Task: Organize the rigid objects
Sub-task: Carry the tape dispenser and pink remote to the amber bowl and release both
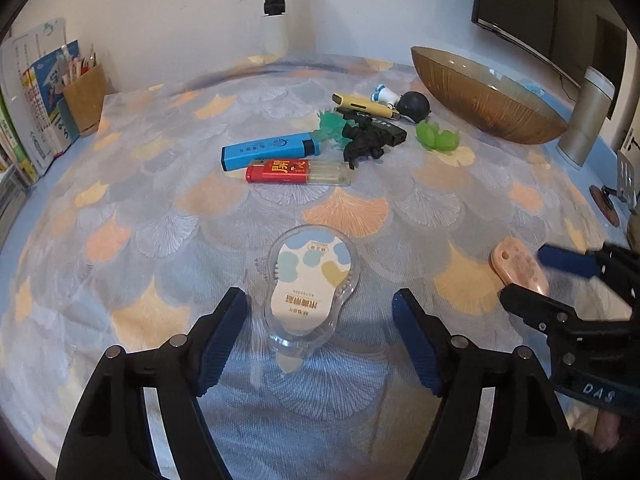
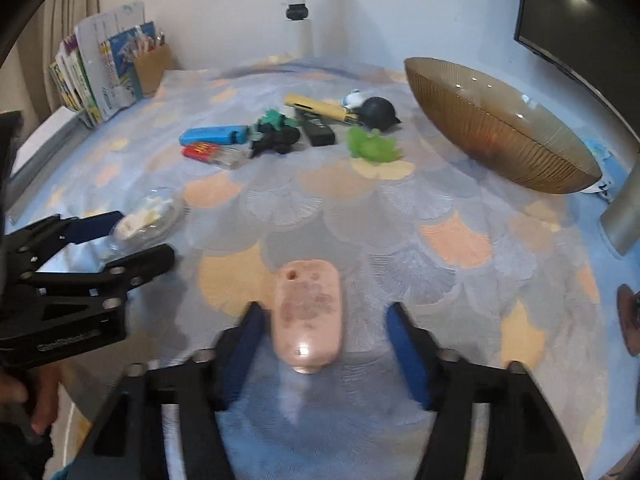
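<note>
A clear-cased correction tape (image 1: 310, 280) lies flat on the patterned cloth between the fingers of my left gripper (image 1: 319, 300), which stands open with a gap on each side. A pink oval case (image 2: 308, 312) lies on the cloth between the fingers of my right gripper (image 2: 325, 314), also open, its blue pads clear of the case. In the left wrist view the right gripper (image 1: 524, 274) shows at the right edge around the pink case (image 1: 520, 266). Farther back sit a blue highlighter (image 1: 268, 152), a red lighter (image 1: 296, 172), a black figure (image 1: 364, 142) and a yellow pen (image 1: 362, 104).
A wide amber glass bowl (image 1: 480, 96) stands at the back right beside a monitor stand (image 1: 588, 120). Green plastic pieces (image 1: 436, 138) and a black ball (image 1: 414, 104) lie near it. Books (image 2: 108, 68) and a cardboard pen holder (image 1: 84, 96) line the back left.
</note>
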Available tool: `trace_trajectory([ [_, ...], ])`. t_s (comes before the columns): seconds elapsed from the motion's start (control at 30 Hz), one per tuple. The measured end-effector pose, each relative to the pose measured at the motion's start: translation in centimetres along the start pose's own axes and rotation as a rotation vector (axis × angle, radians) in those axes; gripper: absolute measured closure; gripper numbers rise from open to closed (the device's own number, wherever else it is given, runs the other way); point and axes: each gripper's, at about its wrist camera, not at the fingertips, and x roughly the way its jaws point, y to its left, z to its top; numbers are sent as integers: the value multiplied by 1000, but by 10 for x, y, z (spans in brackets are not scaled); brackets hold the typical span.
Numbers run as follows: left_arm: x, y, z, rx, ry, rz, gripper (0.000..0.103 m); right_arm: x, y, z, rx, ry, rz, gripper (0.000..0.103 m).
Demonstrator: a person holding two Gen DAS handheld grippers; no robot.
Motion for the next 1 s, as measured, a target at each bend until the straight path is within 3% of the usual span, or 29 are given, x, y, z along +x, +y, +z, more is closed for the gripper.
trace_trajectory([
  [0.03, 1, -1, 1, -1, -1, 1, 31, -1, 2, 0, -3, -3, -8, 61],
  [0.07, 0, -3, 1, 8, -3, -1, 41, -2, 4, 0, -9, -7, -7, 67],
  [0.17, -2, -9, 2, 32, -8, -25, 68, -6, 3, -2, -21, -12, -5, 69],
  [0.27, -4, -11, 2, 18, -10, -66, 68, -8, -5, -3, -17, -19, 20, 69],
  [0.33, -6, -10, 3, 15, -8, -92, 68, -14, -15, -3, -21, -40, -11, 69],
  [0.6, -17, -13, 24, -1, -60, -165, 69, -47, -103, 10, 150, -129, -58, 69],
  [0.7, -11, -18, 30, 18, -48, -152, 69, -51, -125, 11, 189, -134, -64, 69],
  [0.9, 5, -20, 15, 21, 41, -180, 69, -32, -134, 0, 226, -80, -8, 69],
  [1.0, 4, -22, 13, 35, 41, -195, 57, -23, -129, -4, 222, -65, 30, 69],
])
